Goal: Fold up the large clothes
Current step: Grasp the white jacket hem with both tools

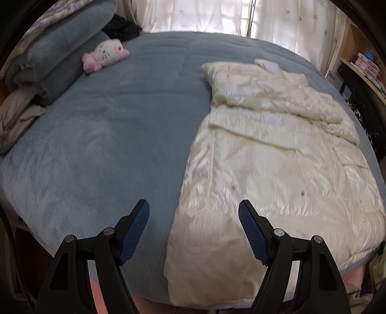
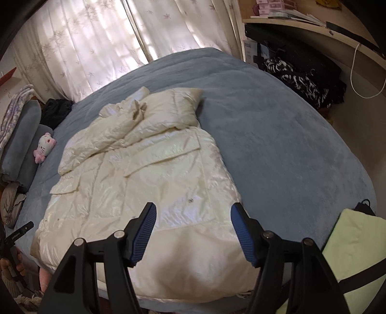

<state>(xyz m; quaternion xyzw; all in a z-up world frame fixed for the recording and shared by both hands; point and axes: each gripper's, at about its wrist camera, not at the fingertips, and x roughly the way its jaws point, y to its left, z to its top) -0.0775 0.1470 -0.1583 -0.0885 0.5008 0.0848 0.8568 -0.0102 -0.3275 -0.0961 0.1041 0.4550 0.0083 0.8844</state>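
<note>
A large shiny cream puffer coat [image 1: 270,154] lies spread flat on the blue-grey bed [image 1: 115,135], hem toward me, sleeves folded across its chest. It also shows in the right wrist view [image 2: 144,178]. My left gripper [image 1: 194,205] is open and empty, above the coat's near left edge. My right gripper [image 2: 193,207] is open and empty, above the coat's near hem at its right side. Part of the left gripper [image 2: 19,234] shows at the left edge of the right wrist view.
A pink and white plush toy [image 1: 105,56] lies by stacked blue blankets [image 1: 55,53] at the far left. Curtains [image 1: 217,17] hang behind the bed. Shelves [image 2: 301,19] and dark clothes [image 2: 304,79] stand right. A pale green bag [image 2: 357,251] sits near right.
</note>
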